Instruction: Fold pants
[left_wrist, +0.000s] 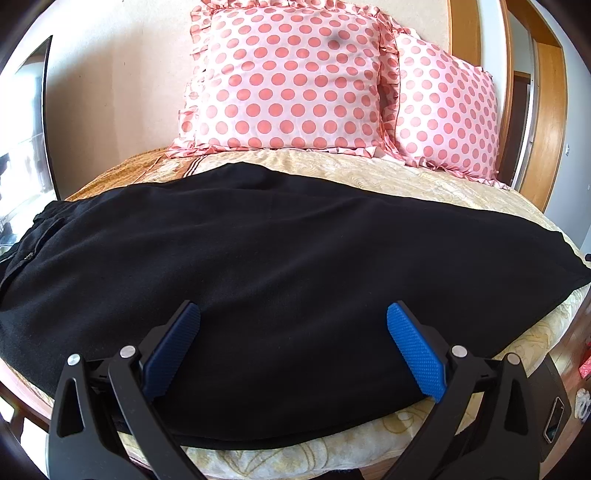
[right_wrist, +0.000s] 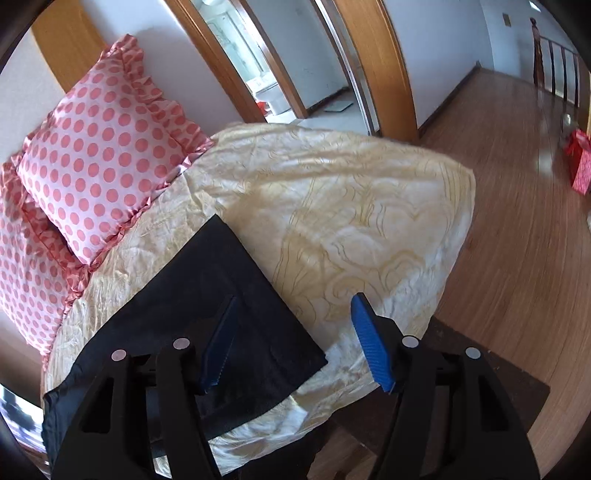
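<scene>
Black pants (left_wrist: 280, 258) lie flat across the bed (left_wrist: 406, 173), just short of the polka-dot pillows (left_wrist: 291, 81). Left gripper (left_wrist: 293, 339) over the pants' near edge, jaws wide apart, holding nothing. Right gripper (right_wrist: 291, 332) above the hem end, also spread, nothing held.

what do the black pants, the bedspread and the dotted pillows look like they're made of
Black pants: a soft, matte knit or fleece, judging by the faintly fuzzy surface with no shine. Cream bedspread: probably a satiny jacquard, given its light sheen, fine creases and woven golden swirls. Pink polka-dot pillows: a smooth, glossy satin-like fabric with ruffled edges. The fibre cannot be told for any of them.
</scene>
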